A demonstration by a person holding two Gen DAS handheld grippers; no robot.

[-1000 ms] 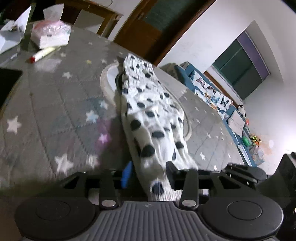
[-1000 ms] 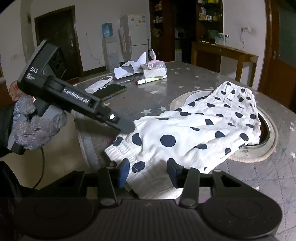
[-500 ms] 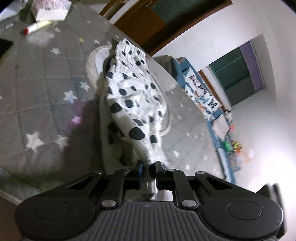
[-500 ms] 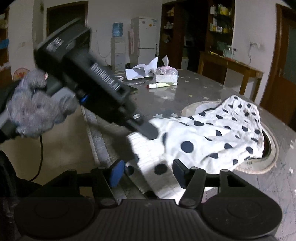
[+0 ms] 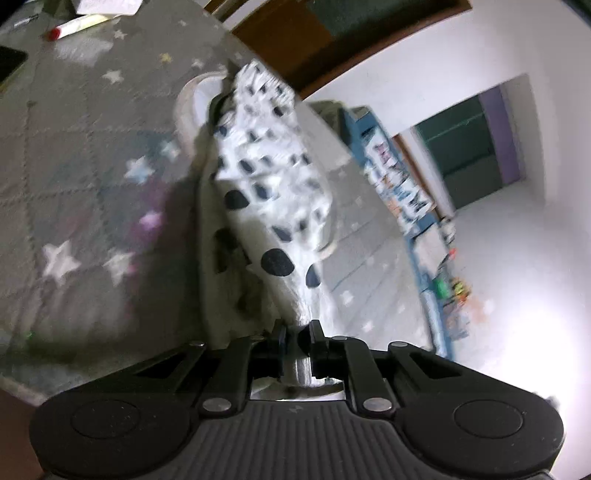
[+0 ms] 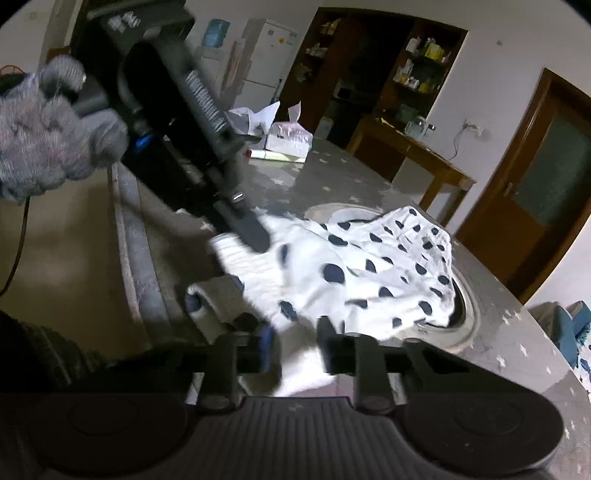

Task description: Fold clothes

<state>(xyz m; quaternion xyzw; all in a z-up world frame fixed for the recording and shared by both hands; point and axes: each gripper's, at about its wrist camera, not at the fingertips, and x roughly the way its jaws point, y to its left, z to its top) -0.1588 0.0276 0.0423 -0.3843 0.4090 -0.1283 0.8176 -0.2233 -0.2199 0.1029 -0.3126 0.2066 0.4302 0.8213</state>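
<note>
White polka-dot cloth (image 5: 295, 295) is bunching between the left gripper (image 5: 297, 338) fingers, which are clenching it at the near edge of the star-printed surface (image 5: 85, 177). The right gripper (image 6: 295, 345) fingers have just been closing — they are pressing on a fold of the same garment. Farther off, the garment is draping over a round ring set into the surface (image 6: 467, 314). Beyond, a marker (image 5: 77, 27) is lying.
</note>
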